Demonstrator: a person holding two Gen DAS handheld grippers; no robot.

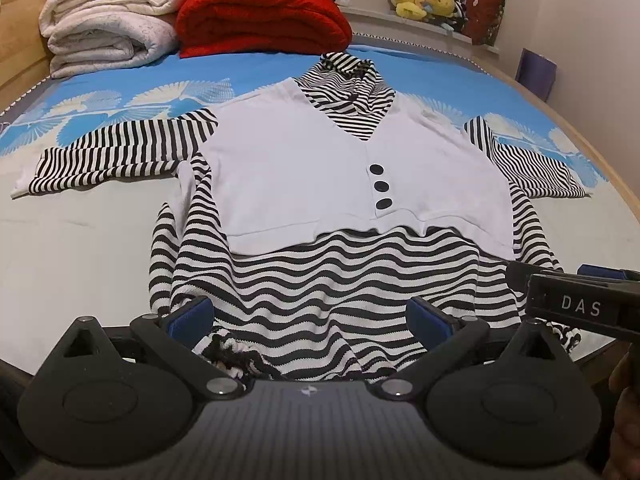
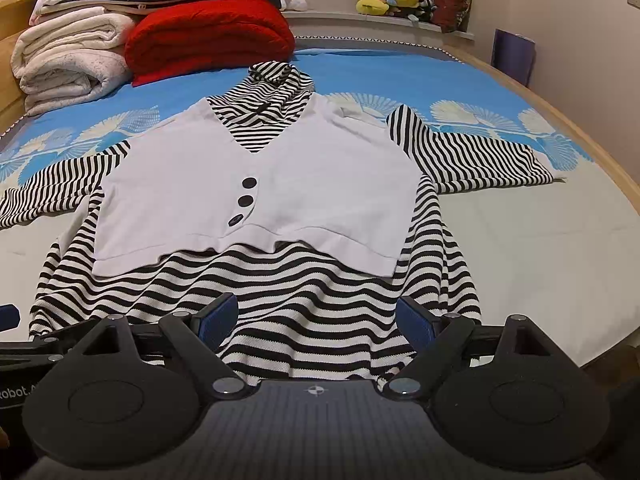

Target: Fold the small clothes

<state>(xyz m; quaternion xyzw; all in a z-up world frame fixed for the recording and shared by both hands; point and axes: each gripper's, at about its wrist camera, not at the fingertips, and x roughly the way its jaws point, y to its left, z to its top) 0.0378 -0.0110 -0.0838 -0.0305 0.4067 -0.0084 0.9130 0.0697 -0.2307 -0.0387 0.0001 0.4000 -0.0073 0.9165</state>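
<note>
I'm looking down a bed with folded blankets stacked at its far edge. The striped top lies flat and face up in the middle, sleeves spread toward both side edges, hem at the near edge. It looks soft, light and limp, so I'd pinch it at the hem corners or the sleeve cuffs. My left gripper and right gripper both hover over the hem with jaws spread wide, holding nothing; I can't tell whether the pads brush the cloth.
</note>
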